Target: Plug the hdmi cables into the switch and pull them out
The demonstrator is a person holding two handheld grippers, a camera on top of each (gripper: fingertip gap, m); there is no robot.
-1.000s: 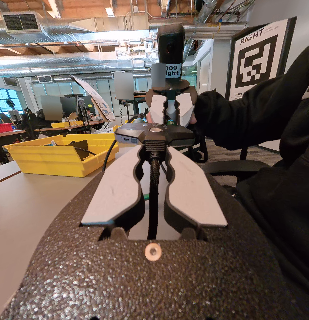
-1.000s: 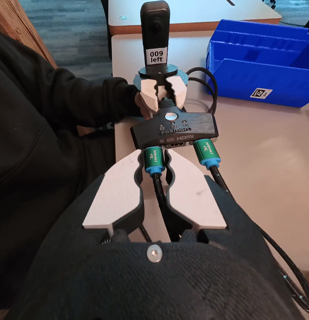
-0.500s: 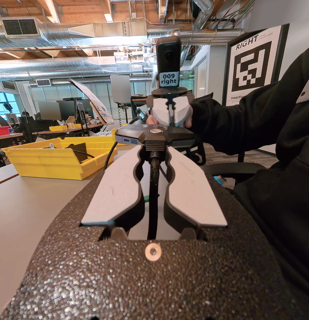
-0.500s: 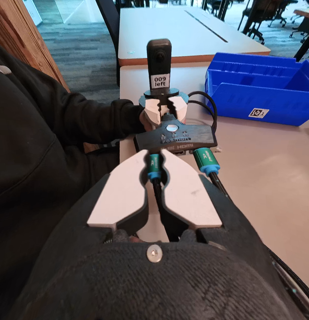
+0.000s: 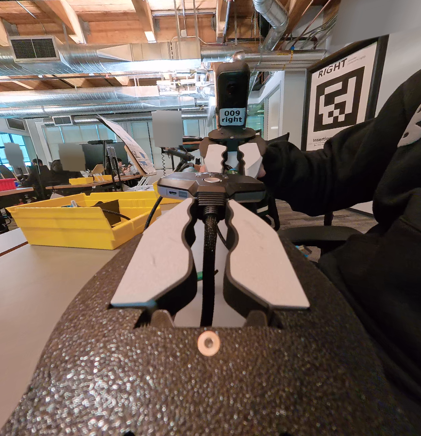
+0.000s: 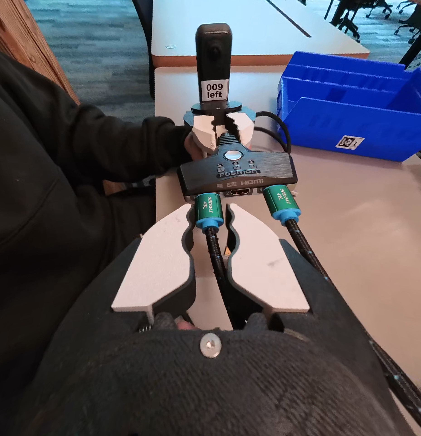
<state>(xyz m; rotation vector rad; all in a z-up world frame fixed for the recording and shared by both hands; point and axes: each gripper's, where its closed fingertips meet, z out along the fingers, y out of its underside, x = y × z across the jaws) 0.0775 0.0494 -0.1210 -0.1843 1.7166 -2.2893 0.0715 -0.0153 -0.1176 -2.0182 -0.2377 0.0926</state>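
The black HDMI switch (image 6: 235,174) is held level just above the table. My left gripper (image 5: 209,204) is shut on the ribbed collar of the switch's braided tail cable (image 5: 208,254); it also shows in the right wrist view (image 6: 222,139). Two green HDMI plugs sit in the switch's outer ports, one on the left (image 6: 208,210) and one on the right (image 6: 280,203). The middle port (image 6: 240,192) is empty. My right gripper (image 6: 207,207) is open, its fingers on either side of the left green plug with small gaps.
A blue bin (image 6: 346,122) stands on the table (image 6: 346,224) at the right. A yellow bin (image 5: 70,221) with a cable in it stands at the left. The person's black sleeves reach in from the side. Braided cables run back under my right gripper.
Half a second ago my right gripper was shut on the left green plug; it has now opened. The plug stays in the switch. My left gripper keeps its hold.
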